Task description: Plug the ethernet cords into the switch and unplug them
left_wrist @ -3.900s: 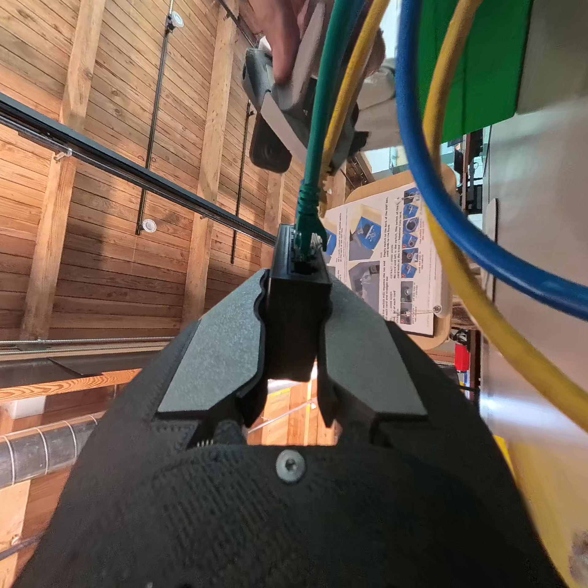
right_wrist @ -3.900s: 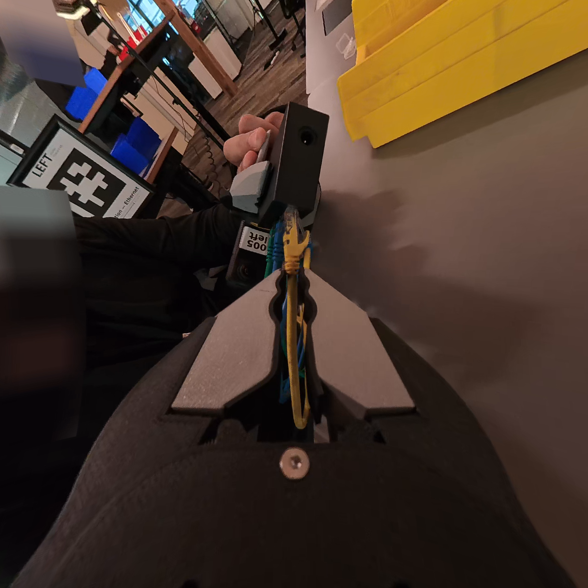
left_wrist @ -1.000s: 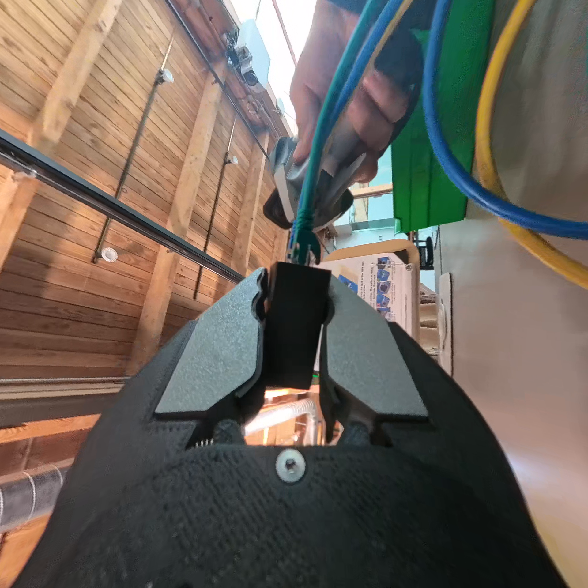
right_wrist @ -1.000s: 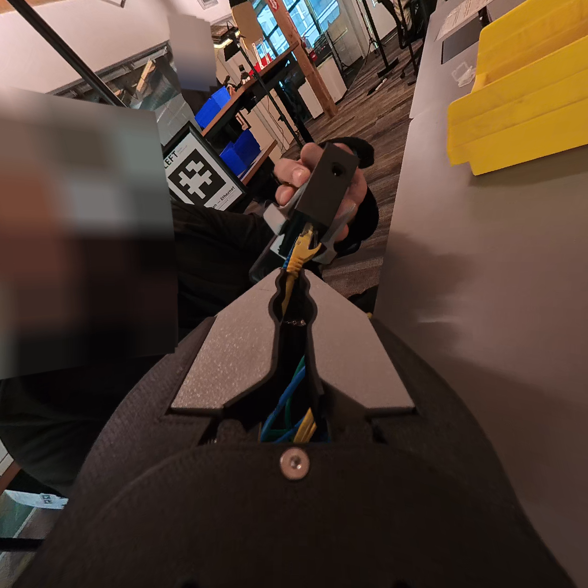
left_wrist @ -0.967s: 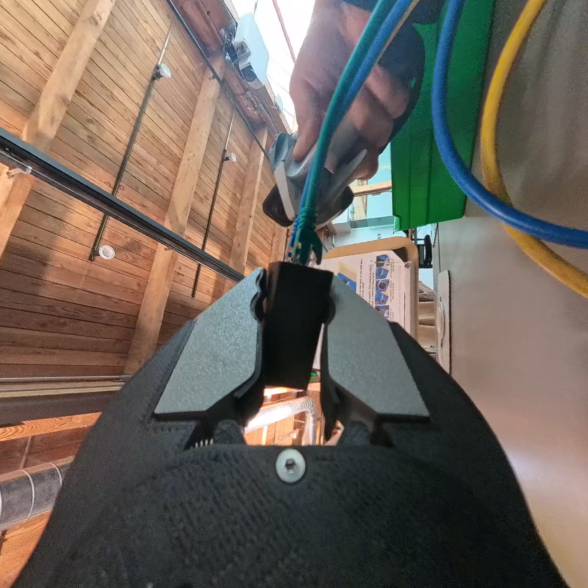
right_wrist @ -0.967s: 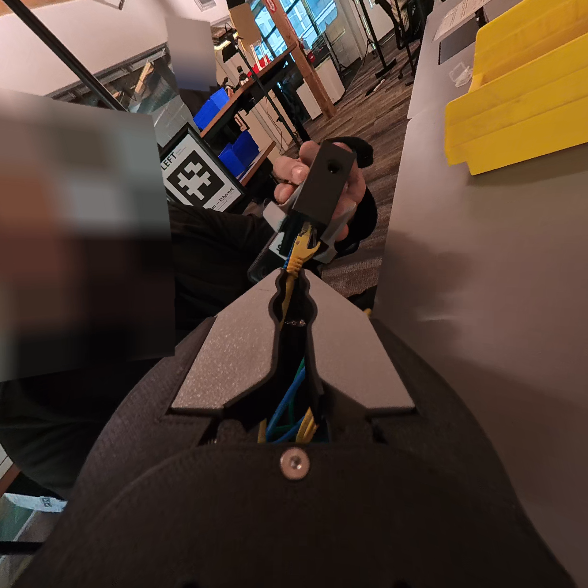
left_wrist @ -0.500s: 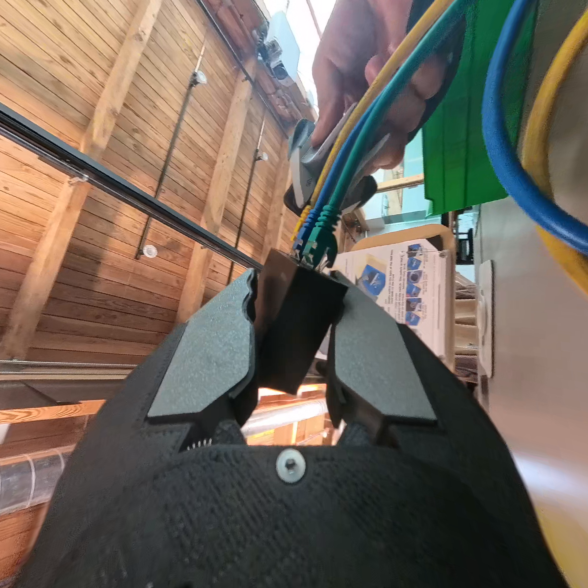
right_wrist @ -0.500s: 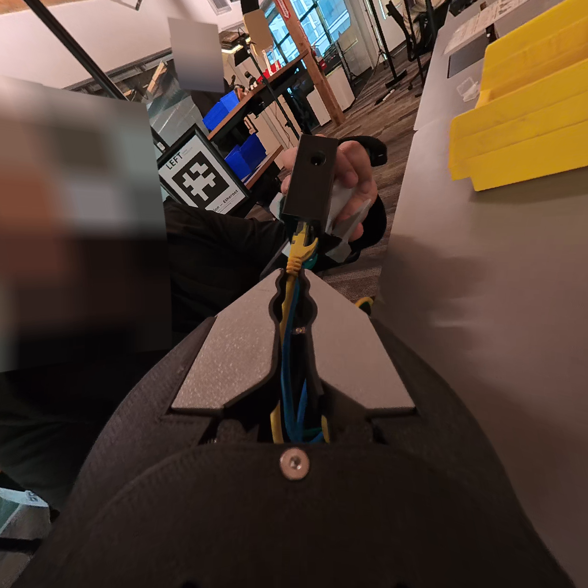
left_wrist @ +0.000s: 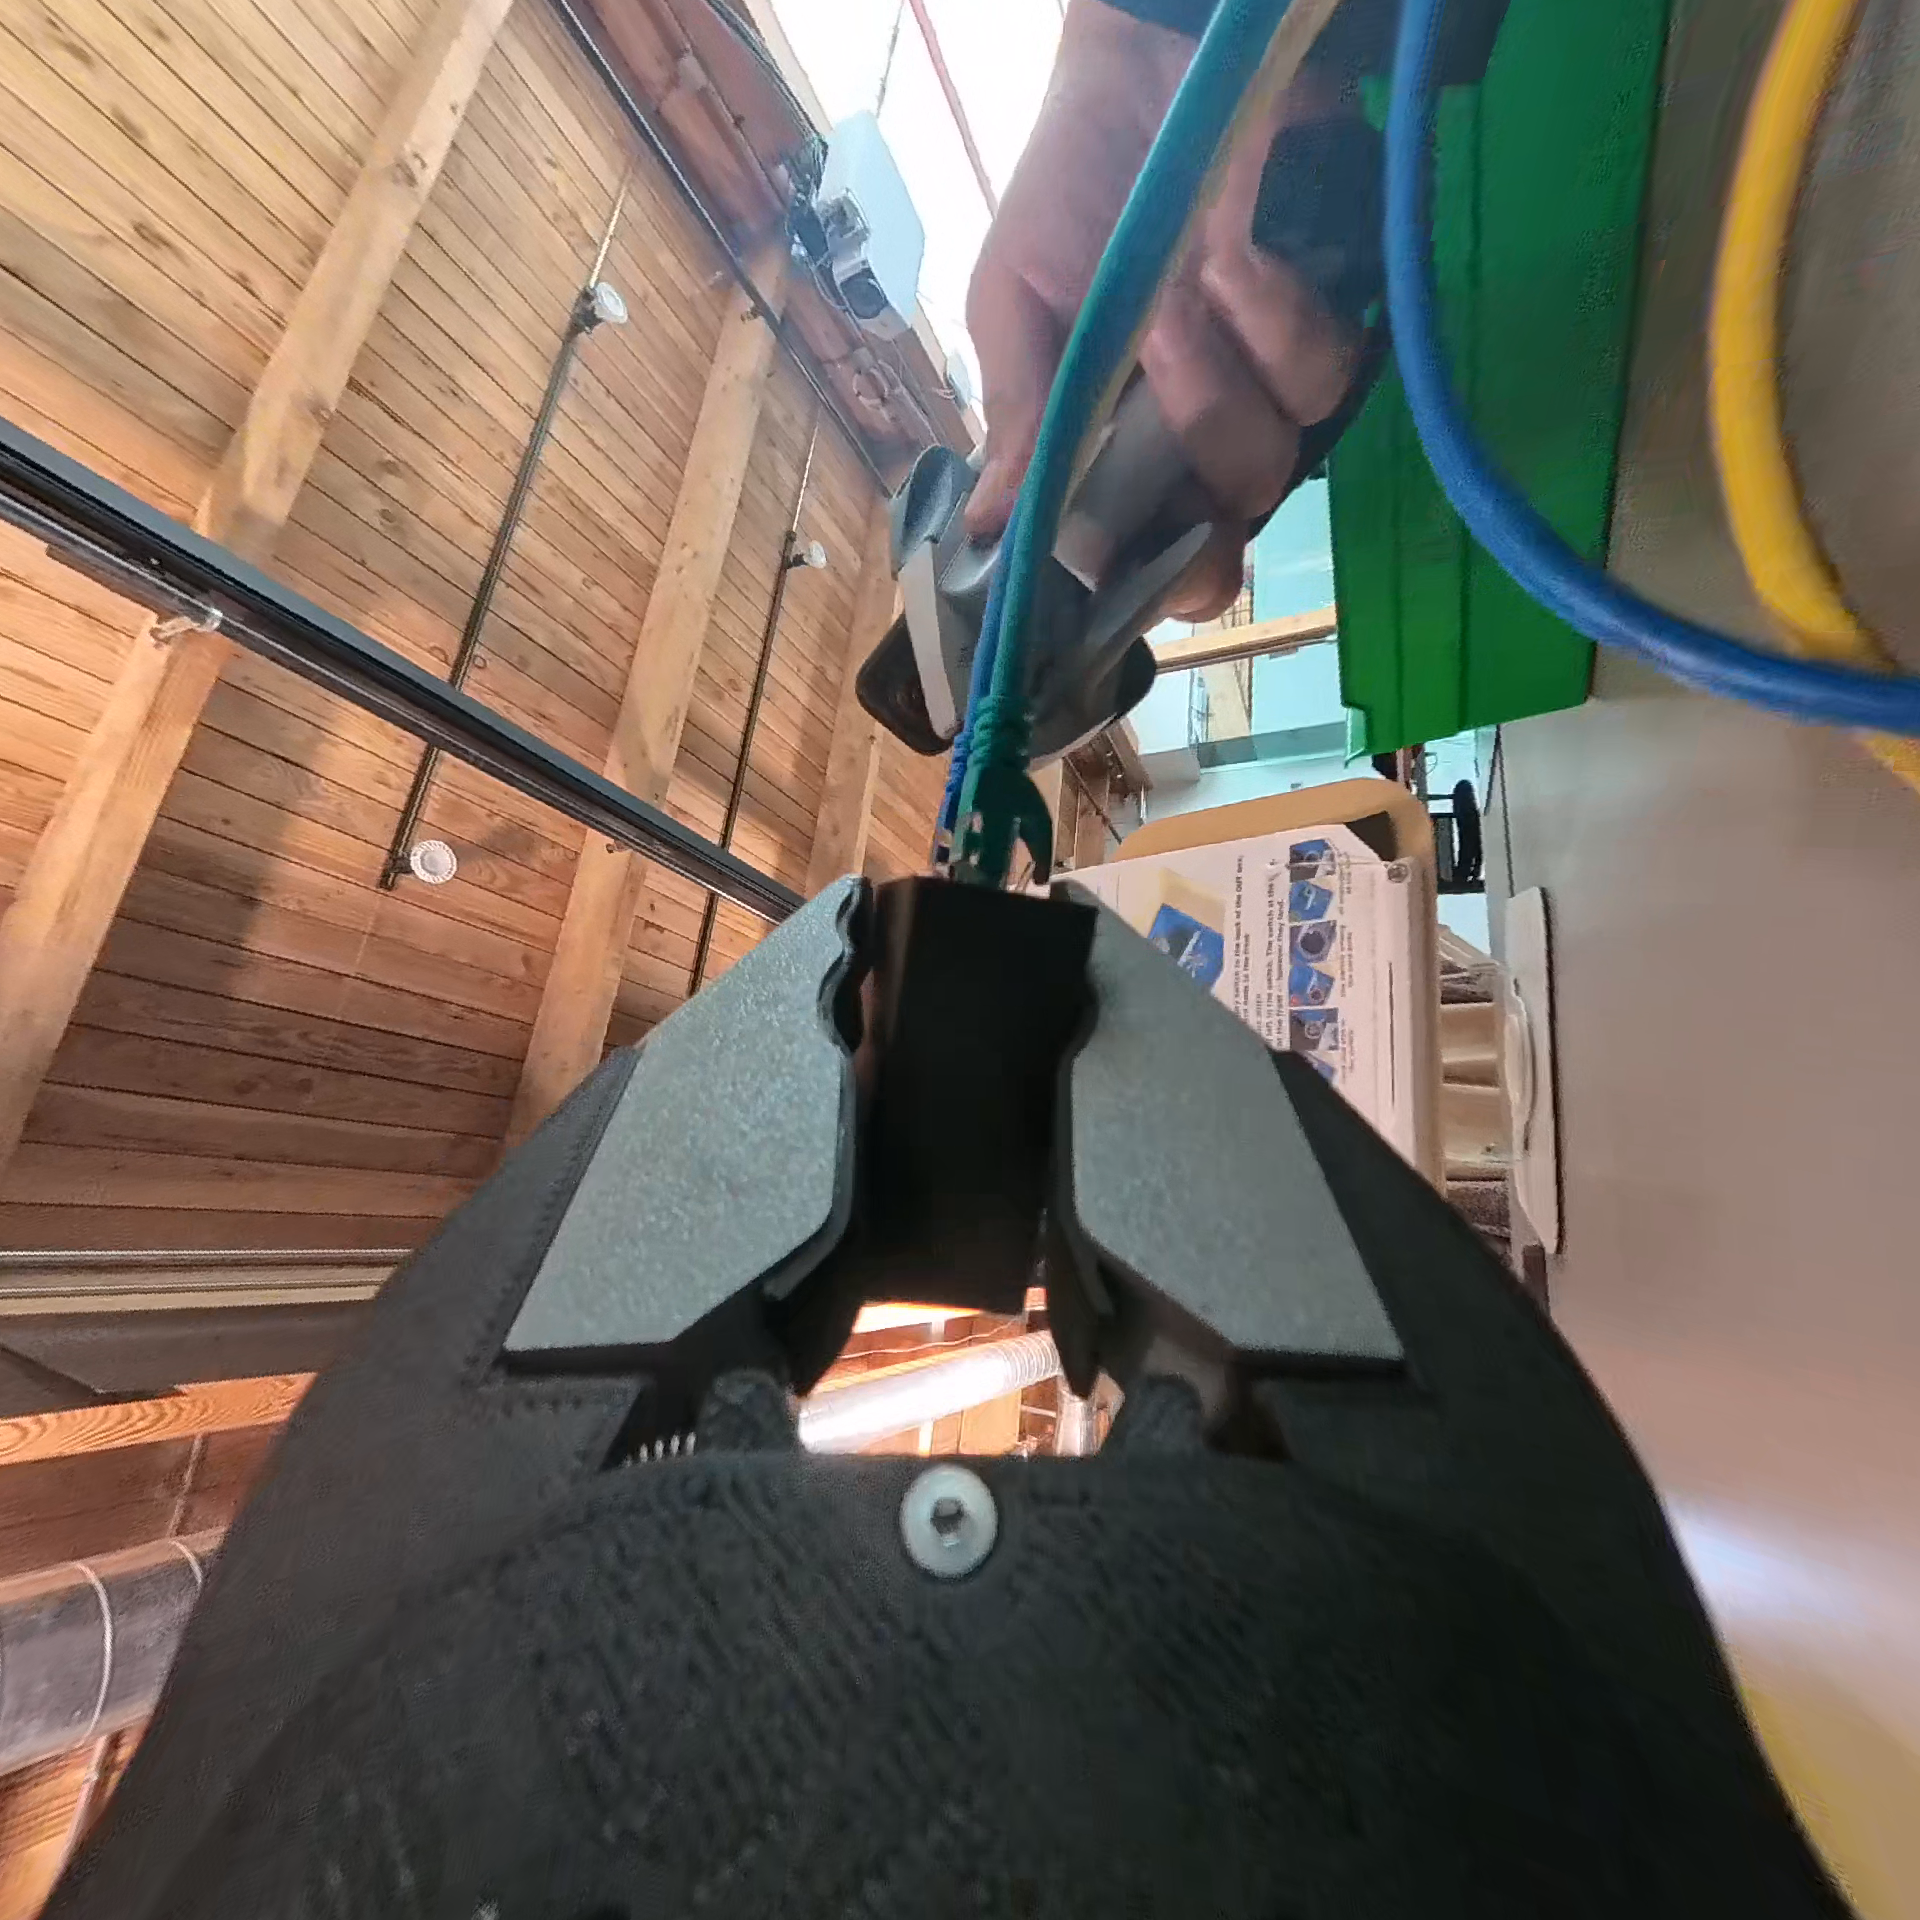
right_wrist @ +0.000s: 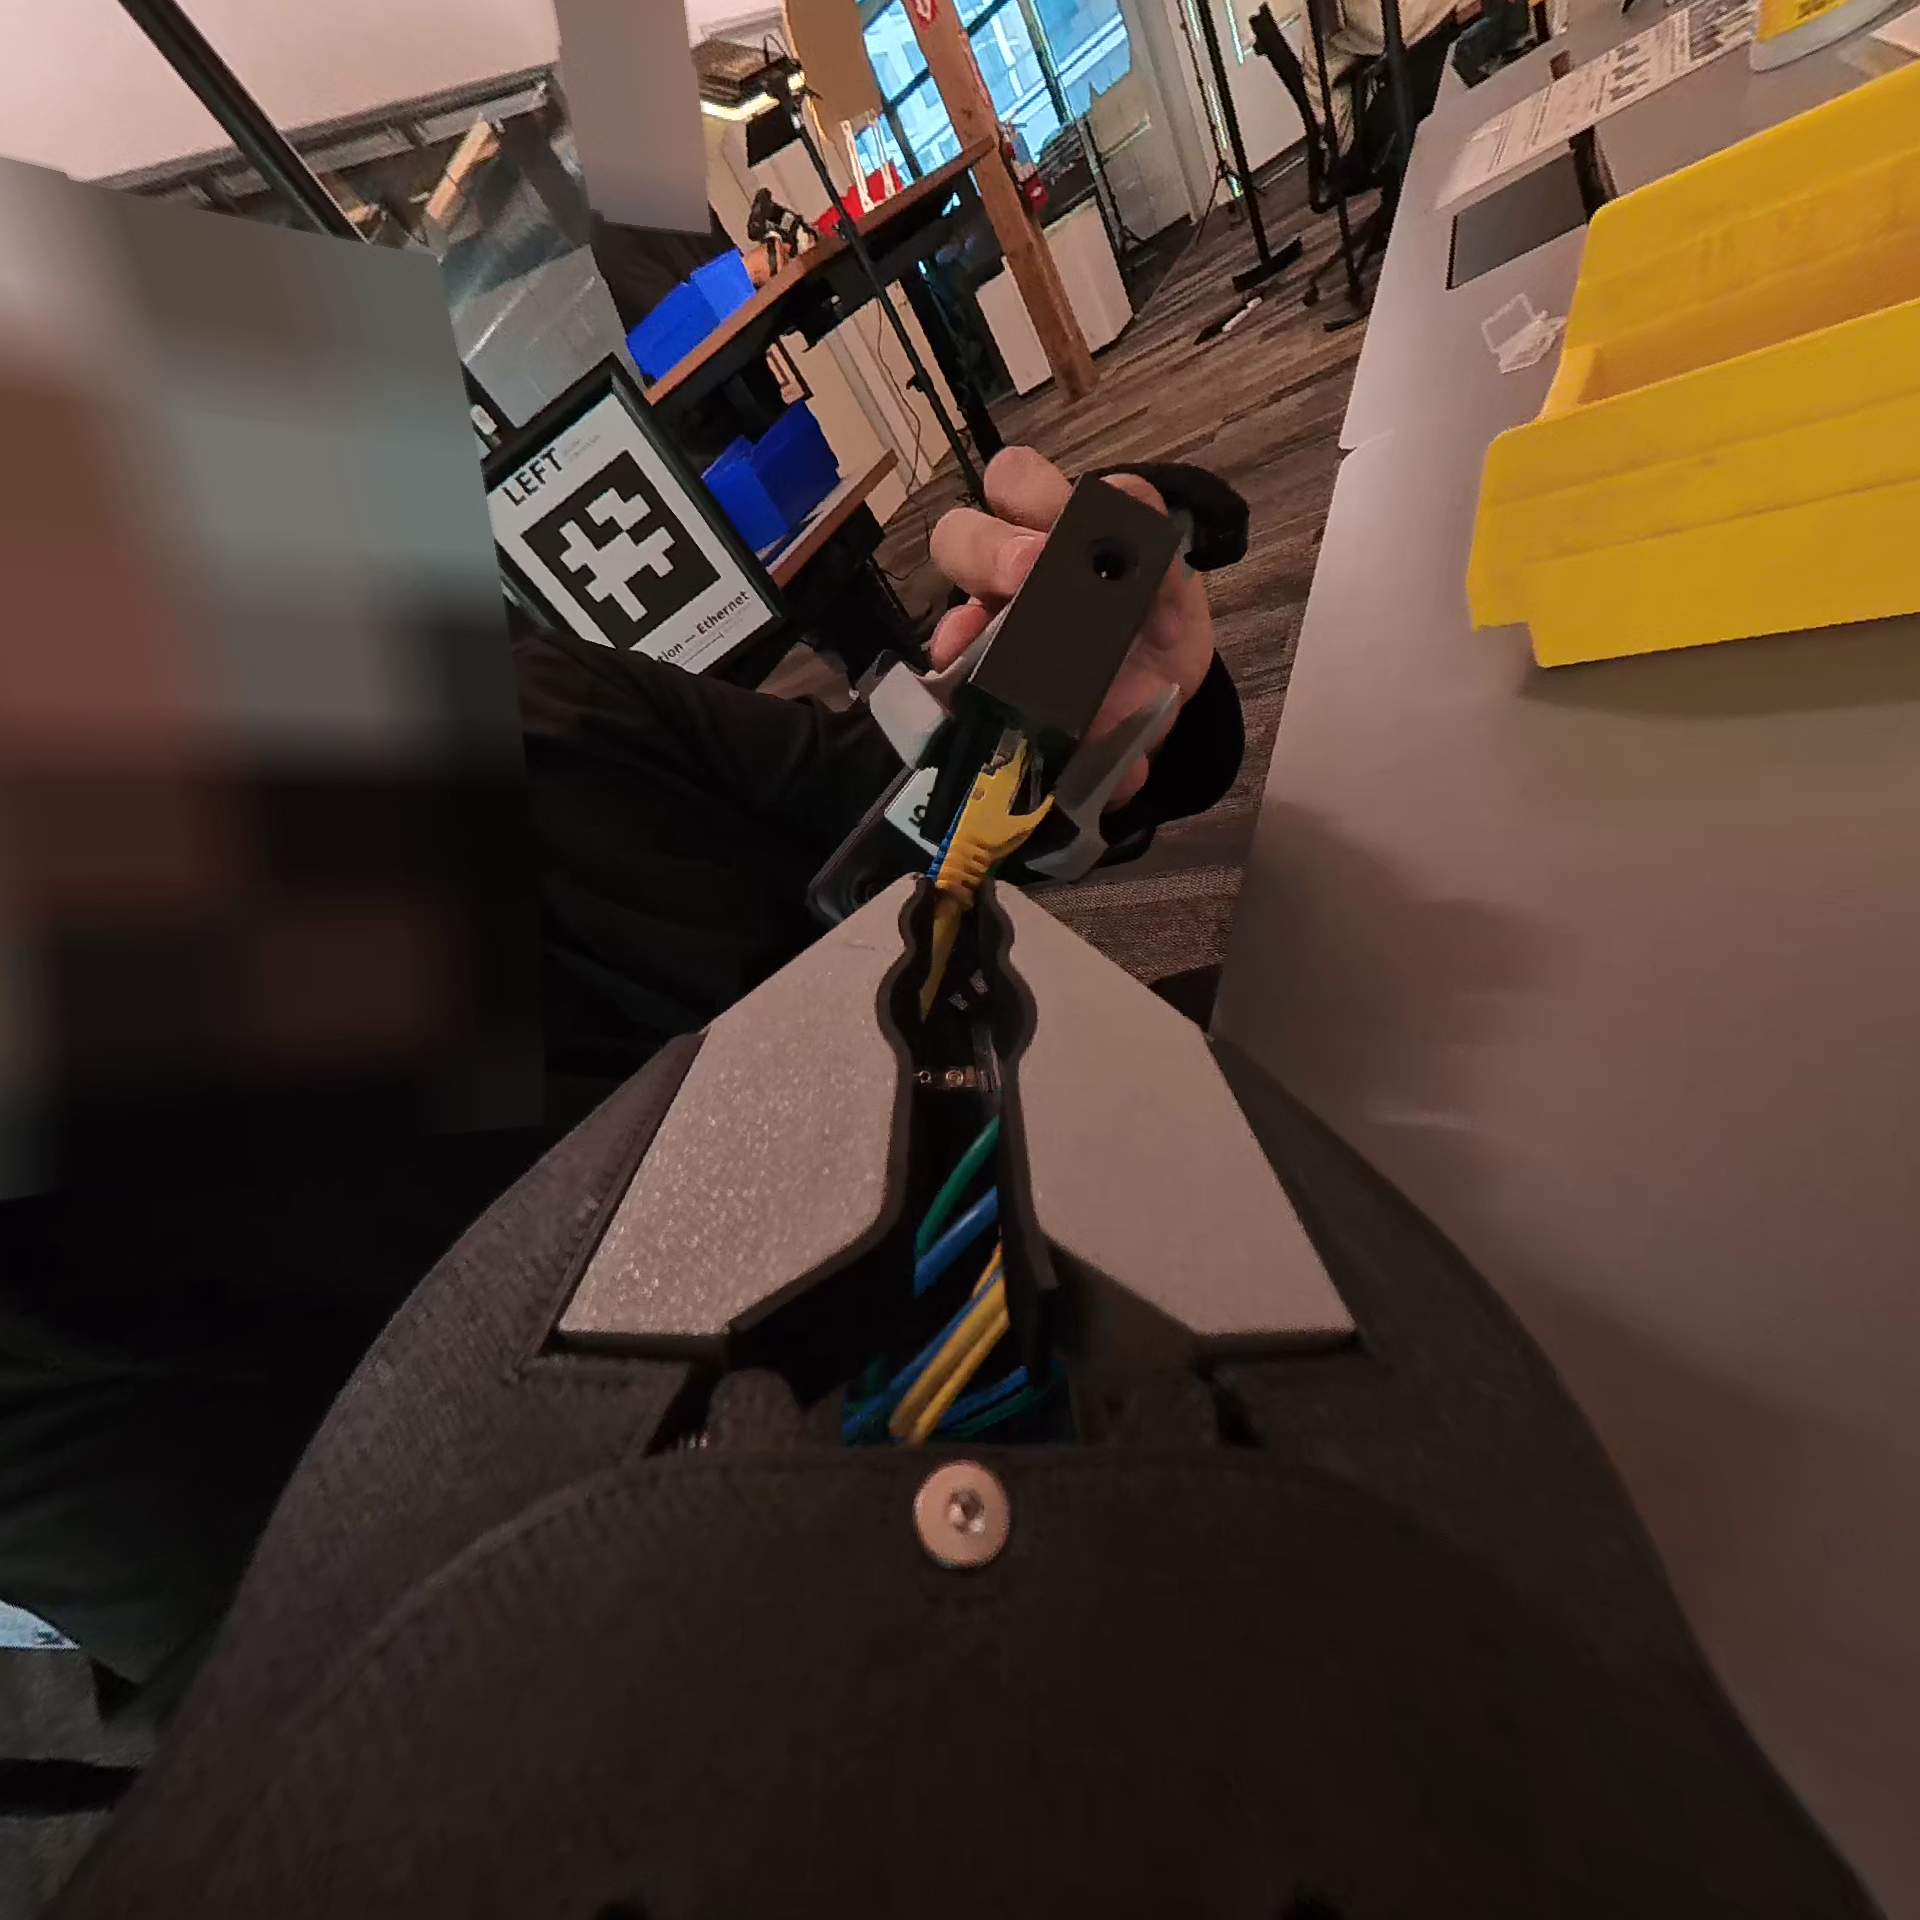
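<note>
- Wooden ceiling planks and beams fill the background of the left wrist view; a grey surface (right_wrist: 1558, 1039) runs along the right of the right tongs.
- Left tongs (left_wrist: 966, 997) are clenched on the black switch (left_wrist: 966, 1091), held between both fingers.
- Green cord (left_wrist: 997, 790) and a blue cord (left_wrist: 1475, 436) plug into the switch's far end, just ahead of the fingertips.
- Right tongs (right_wrist: 961, 935) are clamped on the yellow cord (right_wrist: 977, 842) just behind its plug, which sits at the switch (right_wrist: 1070, 613).
- Yellow bins (right_wrist: 1704, 468) sit farther out on the surface, right of the right tongs.
</note>
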`<state>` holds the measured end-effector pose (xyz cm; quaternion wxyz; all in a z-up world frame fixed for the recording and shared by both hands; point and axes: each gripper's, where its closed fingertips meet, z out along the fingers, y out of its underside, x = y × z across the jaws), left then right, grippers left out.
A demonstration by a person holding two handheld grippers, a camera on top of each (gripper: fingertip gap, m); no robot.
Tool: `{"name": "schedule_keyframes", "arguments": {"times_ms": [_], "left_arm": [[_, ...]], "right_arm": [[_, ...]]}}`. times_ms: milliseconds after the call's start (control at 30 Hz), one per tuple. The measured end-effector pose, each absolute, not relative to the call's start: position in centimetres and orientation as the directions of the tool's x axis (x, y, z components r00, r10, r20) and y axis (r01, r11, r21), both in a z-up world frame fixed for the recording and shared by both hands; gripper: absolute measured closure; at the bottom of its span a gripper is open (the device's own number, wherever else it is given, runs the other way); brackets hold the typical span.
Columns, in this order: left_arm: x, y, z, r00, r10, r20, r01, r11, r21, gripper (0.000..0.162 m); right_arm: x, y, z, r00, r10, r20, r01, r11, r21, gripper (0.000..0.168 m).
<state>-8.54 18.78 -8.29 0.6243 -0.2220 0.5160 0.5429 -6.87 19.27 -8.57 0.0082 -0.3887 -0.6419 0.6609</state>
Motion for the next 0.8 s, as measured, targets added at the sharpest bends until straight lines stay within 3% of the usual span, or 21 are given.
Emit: {"name": "schedule_keyframes", "arguments": {"times_ms": [200,367,433,567,800], "left_arm": [[-8.9,19.1,-8.4,-0.134,0.435,-0.890,-0.916,0.287,0.279,0.129],[-7.8,18.7,-8.3,-0.041,0.337,-0.941,-0.928,0.336,0.161,0.130],[-5.7,18.3,-10.0,-0.079,0.263,-0.962,-0.892,0.412,0.186,0.132],[-2.9,17.5,-10.3,-0.121,0.299,-0.946,-0.852,0.457,0.254,0.134],[-6.5,20.3,-11.1,-0.010,0.177,-0.984,-0.885,0.457,0.091,0.135]], "right_arm": [[-7.2,19.6,-8.8,-0.686,0.498,-0.530,0.501,-0.205,-0.841,0.164],[-6.7,19.4,-8.4,-0.696,0.400,-0.597,0.540,-0.257,-0.801,0.164],[-7.5,20.0,-9.1,-0.649,0.431,-0.627,0.560,-0.287,-0.777,0.164],[-6.4,19.5,-8.5,-0.713,0.367,-0.598,0.538,-0.262,-0.801,0.164],[-8.9,22.6,-9.8,-0.597,0.481,-0.641,0.524,-0.371,-0.767,0.164]]}}
